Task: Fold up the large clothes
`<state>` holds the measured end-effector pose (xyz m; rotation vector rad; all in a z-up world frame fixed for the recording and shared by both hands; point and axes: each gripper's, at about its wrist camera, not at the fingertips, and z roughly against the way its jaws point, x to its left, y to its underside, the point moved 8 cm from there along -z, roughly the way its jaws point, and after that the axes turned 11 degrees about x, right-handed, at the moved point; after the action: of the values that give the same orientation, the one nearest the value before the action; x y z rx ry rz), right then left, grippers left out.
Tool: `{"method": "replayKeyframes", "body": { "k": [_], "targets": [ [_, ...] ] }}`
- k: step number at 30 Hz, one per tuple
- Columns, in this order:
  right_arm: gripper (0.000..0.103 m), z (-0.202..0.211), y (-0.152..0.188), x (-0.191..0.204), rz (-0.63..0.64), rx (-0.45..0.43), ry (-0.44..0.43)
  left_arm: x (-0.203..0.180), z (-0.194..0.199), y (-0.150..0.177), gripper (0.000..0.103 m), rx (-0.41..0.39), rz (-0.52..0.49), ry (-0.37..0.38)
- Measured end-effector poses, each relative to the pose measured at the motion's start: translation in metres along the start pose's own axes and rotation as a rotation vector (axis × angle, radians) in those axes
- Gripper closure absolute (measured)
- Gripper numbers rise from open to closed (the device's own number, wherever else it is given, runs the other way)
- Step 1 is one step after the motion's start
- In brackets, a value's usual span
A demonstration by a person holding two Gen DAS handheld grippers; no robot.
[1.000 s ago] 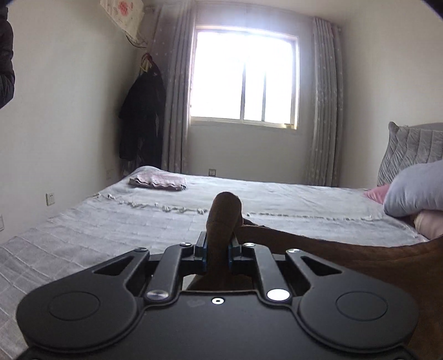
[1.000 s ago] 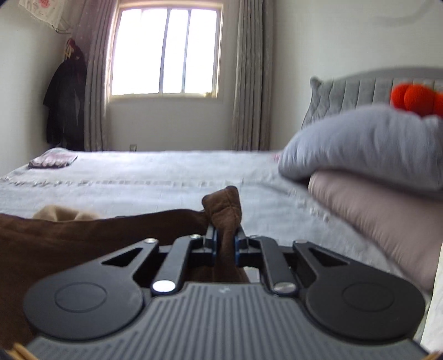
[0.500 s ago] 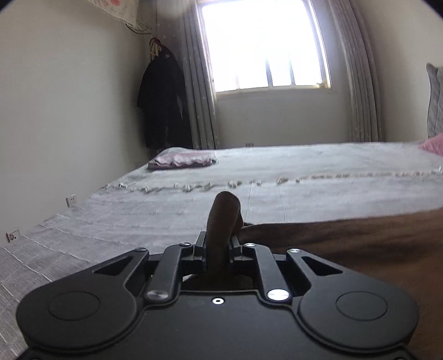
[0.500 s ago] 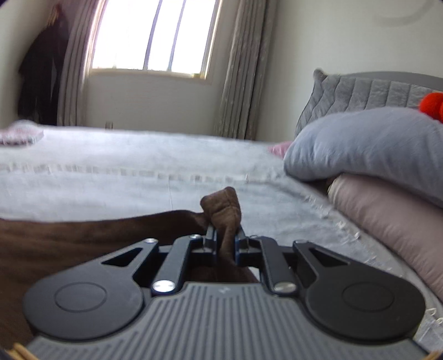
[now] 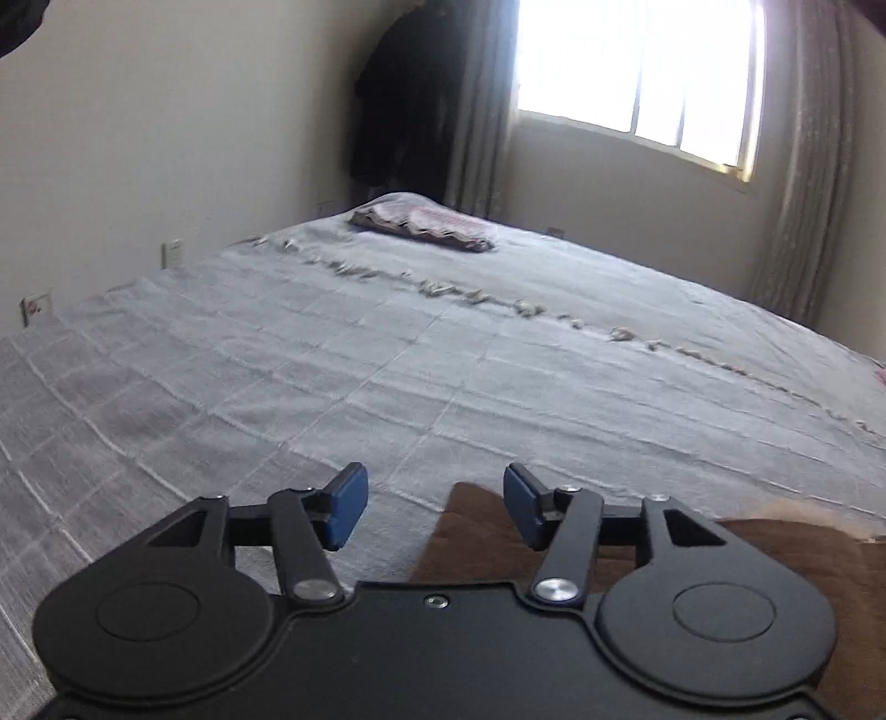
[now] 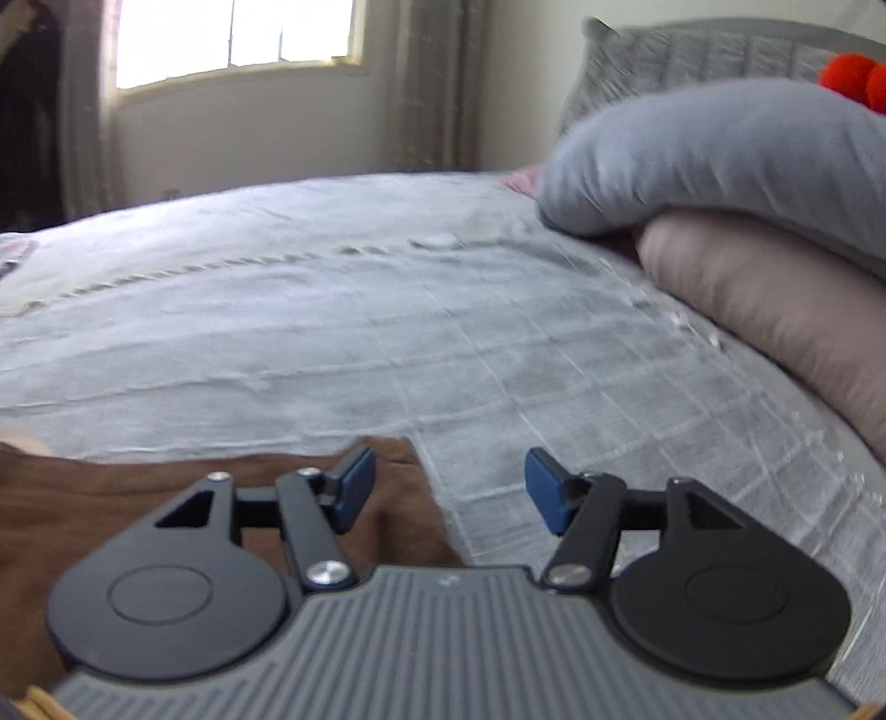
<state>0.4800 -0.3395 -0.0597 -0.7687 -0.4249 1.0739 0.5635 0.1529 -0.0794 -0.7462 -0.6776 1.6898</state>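
Observation:
A large brown garment (image 5: 775, 548) lies flat on the grey bed cover (image 5: 387, 360). Its left corner (image 5: 470, 531) rests under my left gripper (image 5: 434, 507), whose jaws are opening; the blue pads (image 5: 346, 512) stand apart and press on nothing. In the right wrist view the same brown garment (image 6: 111, 498) spreads to the left, its right corner (image 6: 404, 498) lying on the cover (image 6: 387, 332) below my right gripper (image 6: 448, 490). That gripper's jaws are opening too, with only flat cloth beneath the gap.
A folded pinkish garment (image 5: 426, 224) lies at the far end of the bed. Dark clothes (image 5: 404, 99) hang by the curtain and window (image 5: 637, 66). Stacked grey (image 6: 720, 149) and beige pillows (image 6: 775, 310) sit right, against the headboard (image 6: 720, 50).
Both grippers moved forward and down with the pinched corners, then let go. The brown corners that stood up between the jaws now lie flat on the bed.

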Motion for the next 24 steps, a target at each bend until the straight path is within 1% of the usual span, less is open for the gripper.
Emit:
{"method": "replayKeyframes", "body": {
  "k": [2, 3, 4, 6, 7, 8, 10, 11, 13, 14, 15, 16, 17, 18, 19, 21, 22, 23, 24],
  "targets": [
    [0.036, 0.024, -0.006, 0.023, 0.053, -0.038, -0.048, -0.033, 0.018, -0.001, 0.030, -0.013, -0.040, 0.060],
    [0.031, 0.034, -0.008, 0.040, 0.074, -0.048, -0.089, -0.053, 0.024, 0.001, 0.028, -0.005, -0.059, 0.106],
    [0.028, 0.042, -0.007, 0.062, 0.092, -0.045, -0.144, -0.074, 0.028, 0.007, 0.027, 0.010, -0.078, 0.158],
    [0.028, 0.056, 0.003, 0.109, 0.141, -0.017, -0.269, -0.113, 0.031, 0.025, 0.027, 0.043, -0.118, 0.228],
    [0.028, 0.059, 0.009, 0.133, 0.169, -0.007, -0.313, -0.128, 0.031, 0.035, 0.027, 0.055, -0.144, 0.243],
    [0.028, 0.062, 0.016, 0.153, 0.194, 0.000, -0.342, -0.139, 0.028, 0.044, 0.027, 0.066, -0.169, 0.241],
    [0.028, 0.056, 0.029, 0.177, 0.229, 0.026, -0.343, -0.144, 0.018, 0.061, 0.026, 0.095, -0.204, 0.217],
    [0.028, 0.048, 0.034, 0.180, 0.245, 0.042, -0.328, -0.141, 0.011, 0.066, 0.020, 0.099, -0.223, 0.199],
    [0.025, 0.032, 0.042, 0.170, 0.264, 0.051, -0.288, -0.117, 0.002, 0.064, 0.010, 0.069, -0.261, 0.190],
    [0.024, 0.024, 0.042, 0.156, 0.257, 0.045, -0.288, -0.104, -0.001, 0.063, 0.009, 0.058, -0.286, 0.165],
    [0.024, 0.016, 0.041, 0.137, 0.248, 0.042, -0.271, -0.084, -0.005, 0.059, 0.009, 0.063, -0.307, 0.119],
    [0.023, 0.009, 0.039, 0.115, 0.245, 0.038, -0.220, -0.064, -0.010, 0.057, 0.009, 0.061, -0.327, 0.055],
    [0.023, 0.002, 0.039, 0.090, 0.253, 0.037, -0.144, -0.038, -0.012, 0.057, 0.009, 0.064, -0.317, 0.017],
    [0.023, -0.006, 0.040, 0.064, 0.253, 0.044, -0.087, -0.012, -0.014, 0.055, 0.009, 0.084, -0.257, 0.021],
    [0.023, -0.011, 0.043, 0.038, 0.217, 0.059, -0.079, 0.013, -0.016, 0.053, 0.009, 0.117, -0.167, -0.004],
    [0.023, -0.016, 0.044, -0.007, 0.076, 0.106, -0.085, 0.048, -0.017, 0.051, 0.009, 0.165, -0.033, -0.036],
    [0.023, -0.014, 0.043, -0.023, 0.027, 0.115, -0.082, 0.055, -0.012, 0.049, 0.011, 0.172, -0.005, -0.039],
    [0.023, -0.009, 0.043, -0.033, 0.007, 0.119, -0.059, 0.054, -0.005, 0.046, 0.011, 0.169, -0.011, -0.039],
    [0.023, -0.002, 0.043, -0.036, 0.016, 0.115, -0.054, 0.046, 0.003, 0.044, 0.011, 0.158, -0.045, -0.026]
  ]
}}
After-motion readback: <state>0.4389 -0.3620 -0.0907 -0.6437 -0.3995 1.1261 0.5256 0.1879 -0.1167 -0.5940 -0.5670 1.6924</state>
